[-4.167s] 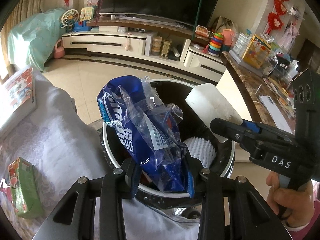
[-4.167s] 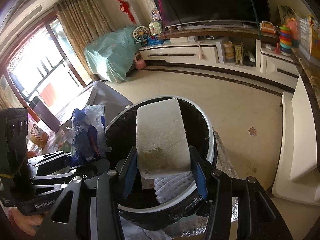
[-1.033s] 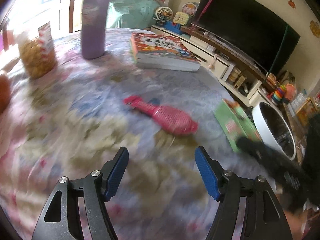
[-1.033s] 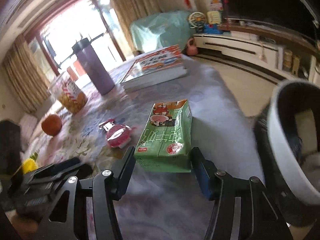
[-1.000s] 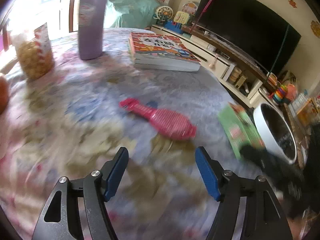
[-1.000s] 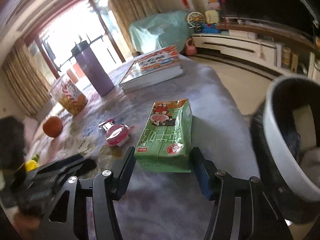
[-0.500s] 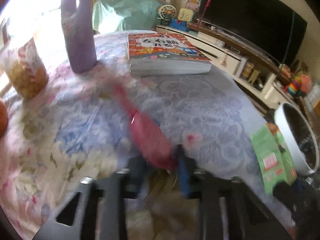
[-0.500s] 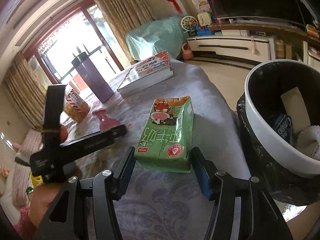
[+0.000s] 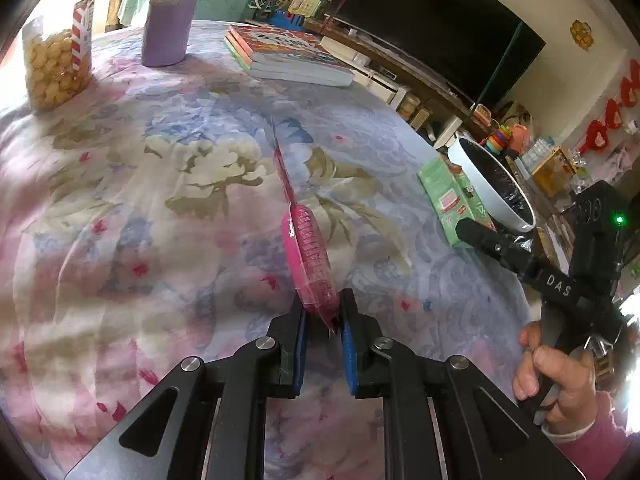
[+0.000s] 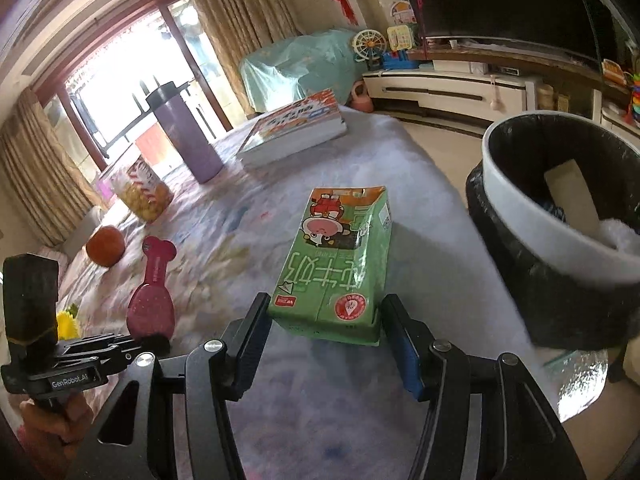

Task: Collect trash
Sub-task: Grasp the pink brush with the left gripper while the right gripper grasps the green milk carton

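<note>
Pickup step in hand. Left tool (image 9: 323, 334) is clamped on the pink wrapper (image 9: 308, 256), held edge-up over the desk (image 9: 120, 208). Right tool (image 10: 324, 346) is spread wide, straddling the green carton (image 10: 340, 260); contact cannot be told. Next, closing on the carton is needed, then carrying to the bin (image 10: 560, 216) beyond.
</note>
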The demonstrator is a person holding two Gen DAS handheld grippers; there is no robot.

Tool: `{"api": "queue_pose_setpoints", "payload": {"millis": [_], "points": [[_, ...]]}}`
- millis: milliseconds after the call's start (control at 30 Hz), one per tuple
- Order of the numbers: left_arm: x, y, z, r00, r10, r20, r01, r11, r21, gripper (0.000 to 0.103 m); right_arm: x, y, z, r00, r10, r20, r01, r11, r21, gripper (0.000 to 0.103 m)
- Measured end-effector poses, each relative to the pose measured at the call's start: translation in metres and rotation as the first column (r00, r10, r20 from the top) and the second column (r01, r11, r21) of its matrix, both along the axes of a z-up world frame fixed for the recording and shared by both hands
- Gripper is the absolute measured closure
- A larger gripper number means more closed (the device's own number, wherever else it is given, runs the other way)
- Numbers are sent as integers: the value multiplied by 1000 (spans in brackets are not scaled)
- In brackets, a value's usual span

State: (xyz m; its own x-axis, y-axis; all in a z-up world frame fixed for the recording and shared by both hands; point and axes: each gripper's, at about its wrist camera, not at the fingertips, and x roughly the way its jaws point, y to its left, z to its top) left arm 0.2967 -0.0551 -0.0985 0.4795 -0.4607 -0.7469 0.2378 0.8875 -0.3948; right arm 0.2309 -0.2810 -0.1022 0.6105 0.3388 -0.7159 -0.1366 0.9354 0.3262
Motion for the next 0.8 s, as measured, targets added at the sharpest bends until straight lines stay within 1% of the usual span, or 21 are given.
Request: {"api": "queue_pose_setpoints", "payload": {"millis": [133,200,333,433,500,533,567,600,633,667,700,733,800], "points": [[4,-3,3,999,42,22,-42,999,13,88,1,5,0,1000,-25,-3,25,999,-43,45],[-2,-7,5,998,56,39,-57,998,26,88,2,4,0,999,-46,-5,46,997,-56,44],[-8,-11,4,995,69,69,-72,996,46,86,5,5,0,997,-71,-7,71,995,-64,37],[-9,-9,3,994,83,65,-86,996,36,86,8,11,2,997,-76,3,76,993,-87,29],[-8,-5,4,994,96,60,-98,995,27,85,10,14,2,997,-73,4,73,992,-104,28],[-9,-2,5,992,115,60,-117,993,21,81,12,15,1,997,-71,4,71,992,-108,28],[-8,1,5,990,124,60,-125,992,15,70,13,15,0,998,-68,1,67,992,-110,27],[-8,3,7,989,136,64,-137,991,5,62,15,15,-1,998,-67,-3,66,992,-107,27],[-8,5,8,985,159,71,-159,987,2,45,16,14,-2,998,-68,-9,67,993,-100,26],[-7,6,9,980,182,74,-184,983,11,31,18,12,-3,997,-73,-17,71,993,-91,26],[-5,7,11,976,206,75,-209,978,25,27,19,11,-3,997,-75,-18,73,994,-86,26],[-4,9,13,967,242,76,-246,968,40,27,20,11,-3,997,-76,-19,74,994,-82,26],[-2,11,14,959,274,75,-278,960,45,26,22,11,-4,997,-74,-25,72,995,-76,26]]}}
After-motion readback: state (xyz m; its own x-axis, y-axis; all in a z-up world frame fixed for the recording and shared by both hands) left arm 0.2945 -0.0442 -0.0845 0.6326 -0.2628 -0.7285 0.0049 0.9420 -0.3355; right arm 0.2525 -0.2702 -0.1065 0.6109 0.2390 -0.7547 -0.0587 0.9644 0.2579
